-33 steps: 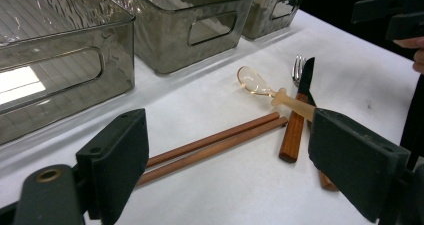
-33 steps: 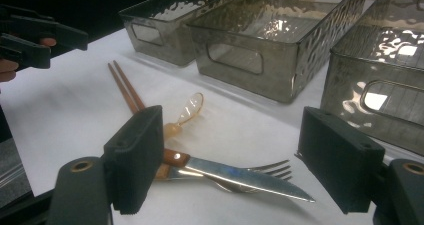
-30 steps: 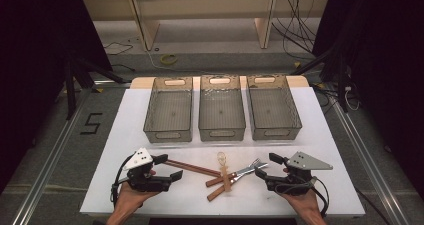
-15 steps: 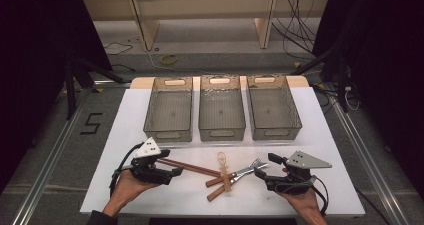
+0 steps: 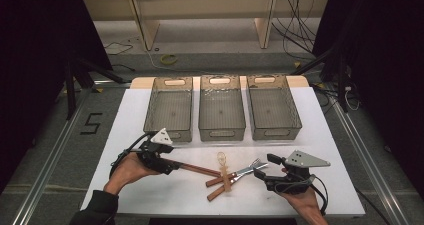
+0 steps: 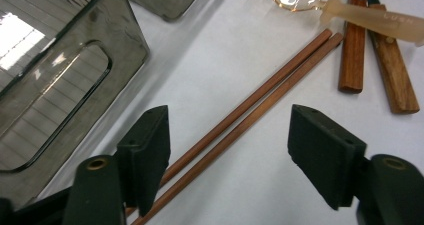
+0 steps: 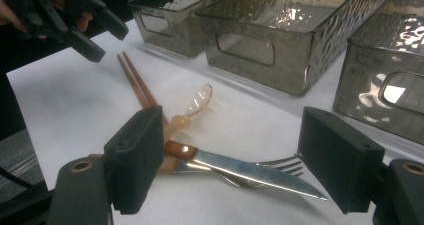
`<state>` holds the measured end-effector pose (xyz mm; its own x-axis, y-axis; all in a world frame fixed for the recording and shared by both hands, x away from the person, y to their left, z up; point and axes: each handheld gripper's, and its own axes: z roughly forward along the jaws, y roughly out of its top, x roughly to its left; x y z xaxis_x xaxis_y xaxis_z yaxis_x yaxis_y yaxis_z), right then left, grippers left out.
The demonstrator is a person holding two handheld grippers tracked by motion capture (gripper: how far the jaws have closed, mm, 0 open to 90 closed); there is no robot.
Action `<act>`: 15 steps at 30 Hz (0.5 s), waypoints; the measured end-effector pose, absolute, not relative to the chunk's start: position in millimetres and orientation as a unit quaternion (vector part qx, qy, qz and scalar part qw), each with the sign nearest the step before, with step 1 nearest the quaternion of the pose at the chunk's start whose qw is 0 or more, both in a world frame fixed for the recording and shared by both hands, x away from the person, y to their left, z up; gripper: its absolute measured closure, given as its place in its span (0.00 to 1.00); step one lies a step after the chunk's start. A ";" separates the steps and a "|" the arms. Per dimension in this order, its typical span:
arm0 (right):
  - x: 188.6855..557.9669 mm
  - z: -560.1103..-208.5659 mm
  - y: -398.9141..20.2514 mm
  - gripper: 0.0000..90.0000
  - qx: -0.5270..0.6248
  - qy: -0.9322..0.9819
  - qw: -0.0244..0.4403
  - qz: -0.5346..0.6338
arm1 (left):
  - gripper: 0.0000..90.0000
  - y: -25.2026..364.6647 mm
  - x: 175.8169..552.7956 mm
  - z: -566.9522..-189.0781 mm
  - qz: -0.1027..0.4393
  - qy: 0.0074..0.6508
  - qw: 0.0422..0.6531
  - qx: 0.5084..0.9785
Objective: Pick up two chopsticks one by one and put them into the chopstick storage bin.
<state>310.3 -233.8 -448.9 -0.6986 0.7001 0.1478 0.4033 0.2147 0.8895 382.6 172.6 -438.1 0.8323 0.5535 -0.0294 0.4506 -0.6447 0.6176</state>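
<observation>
Wooden chopsticks [image 6: 240, 122] lie untouched between left gripper's [image 6: 227, 150] closing, still-spread jaws; off-centre pinch risks catching one stick only.

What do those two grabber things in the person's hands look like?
Both are black. The left gripper and the right gripper each have two flat, blocky black jaws and a grey three-cornered plate on top. A black cable loops away from each one. The person wears a dark sleeve on the left arm.
</observation>
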 end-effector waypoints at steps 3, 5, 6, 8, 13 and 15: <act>311.3 -450.1 -233.2 0.30 0.361 0.768 0.142 0.510 | 0.41 170.9 388.1 -439.7 0.076 0.260 0.298 0.915; 312.0 -450.9 -232.9 0.30 0.361 0.770 0.139 0.508 | 0.43 169.4 392.9 -441.0 0.076 0.257 0.288 0.919; 312.2 -450.9 -232.8 0.30 0.360 0.770 0.138 0.508 | 0.45 168.5 395.4 -442.0 0.075 0.255 0.282 0.922; 312.2 -450.8 -232.8 0.30 0.359 0.770 0.138 0.509 | 0.46 166.3 399.0 -443.6 0.078 0.251 0.267 0.927; 312.5 -451.2 -232.9 0.30 0.359 0.771 0.135 0.508 | 0.53 162.8 408.6 -448.1 0.077 0.235 0.240 0.939; 312.5 -451.2 -232.7 0.30 0.359 0.772 0.135 0.508 | 0.54 162.1 411.8 -449.9 0.076 0.232 0.230 0.942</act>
<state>312.5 -232.7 -451.2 -0.7062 0.6906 0.1561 0.4168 0.2274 0.8801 411.8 162.1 -449.9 0.8812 0.4713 0.0368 0.4012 -0.7867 0.4692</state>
